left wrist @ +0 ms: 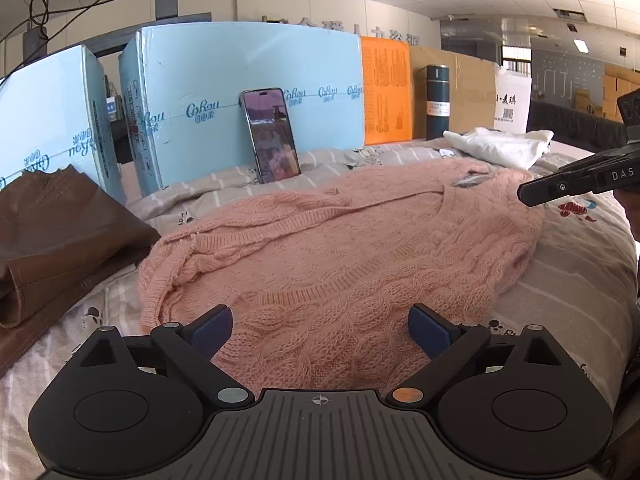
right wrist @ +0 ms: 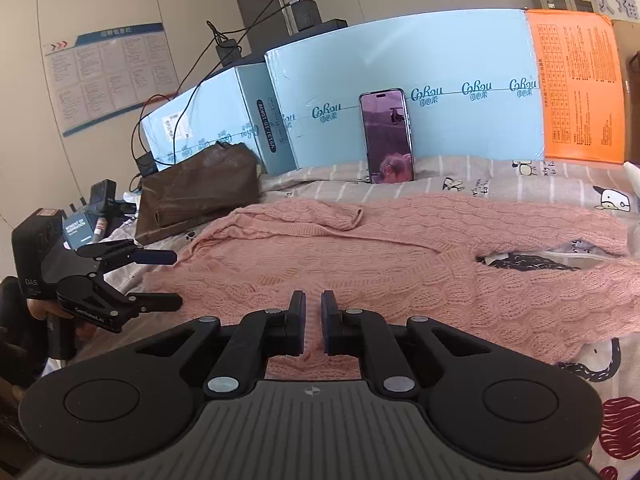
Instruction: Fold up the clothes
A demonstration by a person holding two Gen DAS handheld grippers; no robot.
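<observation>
1. The bed (left wrist: 568,272), under a striped cartoon-print sheet, served as the folding surface; a row of pale blue cartons (left wrist: 248,80) stood along its far side, with a phone (left wrist: 270,136) propped upright against one of them.
2. The pink knit sweater (left wrist: 340,248) lay spread across the middle of the bed; one sleeve (right wrist: 304,212) lay over the body along the far edge, and the V-neck (right wrist: 532,260) gaped toward the right in the right wrist view; I judged the folding of this piece barely begun, with the body not yet doubled over.
3. A brown garment (left wrist: 60,232) lay bundled at the left end against the cartons; whether it was properly folded could not be told.
4. A white garment (left wrist: 500,144) lay crumpled at the far right end near a dark flask (left wrist: 437,100); it looked unfolded, so likely work left.
5. The left gripper (left wrist: 320,332) stood released, its jaws wide apart over the sweater's near edge, nothing between its blue pads (left wrist: 212,328); it seemed poised to pinch the hem.
6. The right gripper (right wrist: 313,320) was clenched, its jaws nearly together low over the sweater's near edge; whether any knit was pinched between them could not be told.
</observation>
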